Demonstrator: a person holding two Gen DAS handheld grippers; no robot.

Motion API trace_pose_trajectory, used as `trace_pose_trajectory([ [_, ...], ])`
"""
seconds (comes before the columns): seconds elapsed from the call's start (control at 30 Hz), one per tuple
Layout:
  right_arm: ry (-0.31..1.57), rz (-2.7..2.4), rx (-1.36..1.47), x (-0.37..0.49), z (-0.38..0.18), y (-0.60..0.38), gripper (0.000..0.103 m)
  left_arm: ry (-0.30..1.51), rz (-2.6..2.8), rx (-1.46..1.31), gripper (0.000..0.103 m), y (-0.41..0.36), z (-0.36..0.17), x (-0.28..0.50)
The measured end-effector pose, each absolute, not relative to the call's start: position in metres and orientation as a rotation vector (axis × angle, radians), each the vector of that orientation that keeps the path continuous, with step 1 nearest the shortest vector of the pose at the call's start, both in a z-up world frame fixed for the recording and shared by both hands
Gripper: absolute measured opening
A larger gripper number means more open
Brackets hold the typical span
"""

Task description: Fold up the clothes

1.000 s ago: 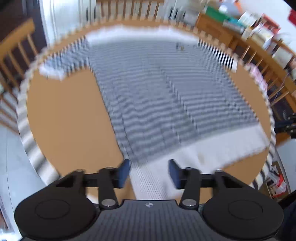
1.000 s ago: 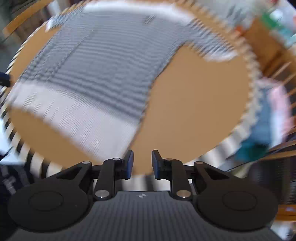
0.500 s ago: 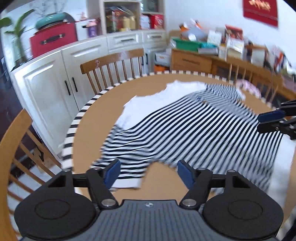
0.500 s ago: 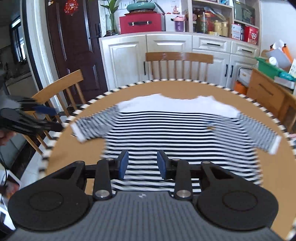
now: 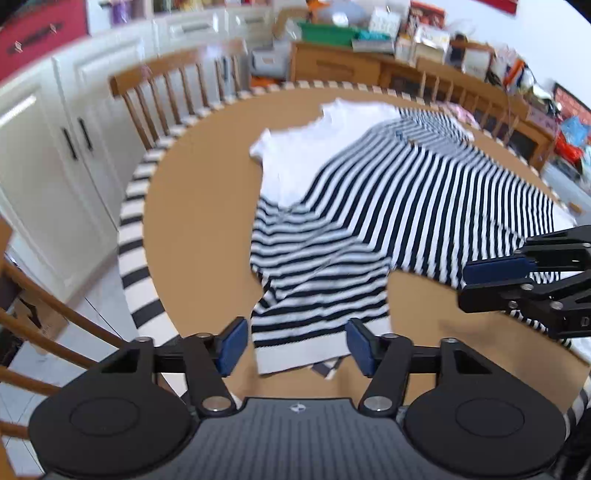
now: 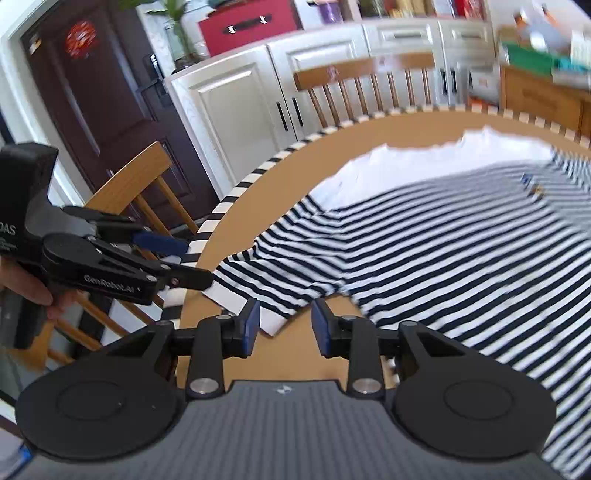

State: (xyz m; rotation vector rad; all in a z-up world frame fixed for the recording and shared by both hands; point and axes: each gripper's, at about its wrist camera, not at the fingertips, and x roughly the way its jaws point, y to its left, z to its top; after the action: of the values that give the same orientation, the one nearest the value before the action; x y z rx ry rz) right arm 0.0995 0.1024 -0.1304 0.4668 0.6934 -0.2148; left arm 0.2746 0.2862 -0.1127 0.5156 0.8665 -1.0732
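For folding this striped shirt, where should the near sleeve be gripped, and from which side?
Probably grip the sleeve at its white cuff band, coming in from the table edge side. The sleeve lies flat, angled away from the shirt body, and the cuff is its free end. The left tongs already straddle it, closing but not yet pressing.

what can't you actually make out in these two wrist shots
- Striped shirt, right wrist view: its right part runs off the frame edge.
- Shirt hem, left wrist view: the right gripper covers part of it.
- Small scrap by the sleeve cuff: too small to identify.
- Shelf clutter: blurred.
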Motion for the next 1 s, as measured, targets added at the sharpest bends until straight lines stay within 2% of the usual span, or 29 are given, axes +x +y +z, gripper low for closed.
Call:
trace_pose_trajectory([
  [0.2,0.766,-0.289,0.603,0.123,-0.160,0.094,0.032,0.955,-1.146,0.547,0.055,0.275,-0.129,0.302],
  [0.53,0.761,-0.466,0.752,0.145,-0.176,0.117,0.032,1.083,-1.300,0.606,0.053,0.274,-0.146,0.319],
  [0.73,0.728,-0.570,0.782,0.154,-0.178,0.135,0.031,1.075,-1.378,0.578,0.055,0.280,-0.150,0.326],
  [0.87,0.735,-0.598,0.774,0.163,-0.179,0.140,0.023,1.081,-1.407,0.559,0.035,0.276,-0.153,0.330],
  [0.9,0.737,-0.601,0.771,0.165,-0.179,0.141,0.020,1.082,-1.408,0.560,0.033,0.275,-0.153,0.331],
  [0.93,0.741,-0.603,0.768,0.166,-0.179,0.141,0.018,1.090,-1.400,0.560,0.026,0.274,-0.154,0.332],
  [0.97,0.743,-0.606,0.769,0.167,-0.179,0.141,0.015,1.098,-1.393,0.561,0.011,0.273,-0.155,0.334],
  [1.0,0.744,-0.609,0.774,0.167,-0.180,0.141,0.009,1.108,-1.386,0.572,0.005,0.272,-0.156,0.335],
])
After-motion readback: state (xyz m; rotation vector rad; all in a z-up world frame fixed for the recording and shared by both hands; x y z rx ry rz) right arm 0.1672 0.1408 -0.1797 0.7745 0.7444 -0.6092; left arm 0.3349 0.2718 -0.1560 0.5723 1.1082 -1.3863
